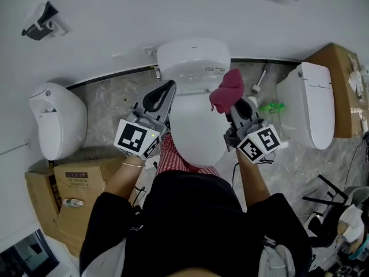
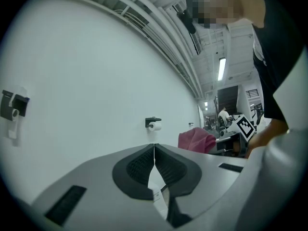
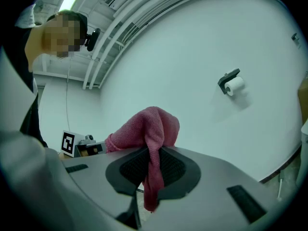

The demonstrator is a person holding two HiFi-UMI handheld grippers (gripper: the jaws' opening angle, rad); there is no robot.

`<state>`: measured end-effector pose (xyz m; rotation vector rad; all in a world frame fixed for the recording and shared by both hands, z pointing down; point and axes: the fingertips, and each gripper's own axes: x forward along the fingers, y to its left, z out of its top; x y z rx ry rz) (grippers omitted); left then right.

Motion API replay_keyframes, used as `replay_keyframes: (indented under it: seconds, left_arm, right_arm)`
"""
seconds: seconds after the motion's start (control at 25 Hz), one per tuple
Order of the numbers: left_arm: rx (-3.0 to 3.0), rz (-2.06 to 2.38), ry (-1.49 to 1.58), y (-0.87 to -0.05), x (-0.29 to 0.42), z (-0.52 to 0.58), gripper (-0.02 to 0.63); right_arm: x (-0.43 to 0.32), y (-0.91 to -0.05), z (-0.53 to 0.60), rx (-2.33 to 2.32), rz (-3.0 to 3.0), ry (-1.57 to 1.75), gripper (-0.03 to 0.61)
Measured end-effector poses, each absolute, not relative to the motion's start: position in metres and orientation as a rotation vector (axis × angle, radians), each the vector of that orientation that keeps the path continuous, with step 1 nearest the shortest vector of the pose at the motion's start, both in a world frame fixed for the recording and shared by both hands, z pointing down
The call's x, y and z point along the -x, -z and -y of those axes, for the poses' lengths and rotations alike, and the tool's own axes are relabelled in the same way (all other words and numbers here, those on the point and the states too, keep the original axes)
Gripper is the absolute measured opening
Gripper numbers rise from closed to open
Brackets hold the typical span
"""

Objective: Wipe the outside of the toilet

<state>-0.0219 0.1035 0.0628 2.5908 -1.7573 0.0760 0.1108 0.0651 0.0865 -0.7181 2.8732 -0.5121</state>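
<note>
A person stood over a white toilet (image 1: 196, 117) that sat on the floor against the wall, its lid shut. The toilet's long axis ran from the tank at the wall straight toward the person, with the rounded front pointing at them. The right claw (image 1: 232, 104) was clamped on a red cloth (image 1: 228, 89). The cloth bunched up past the claw's tips, above the lid's right edge near the tank, and one fold hung down between the pads (image 3: 175, 165). The left claw (image 1: 166, 91) was at the lid's left edge, its jaws pressed together on nothing.
</note>
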Motion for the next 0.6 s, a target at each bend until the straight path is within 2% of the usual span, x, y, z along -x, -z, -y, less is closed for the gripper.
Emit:
replay_keyframes:
  seconds: [0.6]
  left_arm:
    - [-2.514, 1.763, -0.087, -0.117, 0.114, -0.028, 0.011]
  right_arm:
    - [0.016, -0.12, 0.009, 0.674, -3.026, 0.499, 0.06]
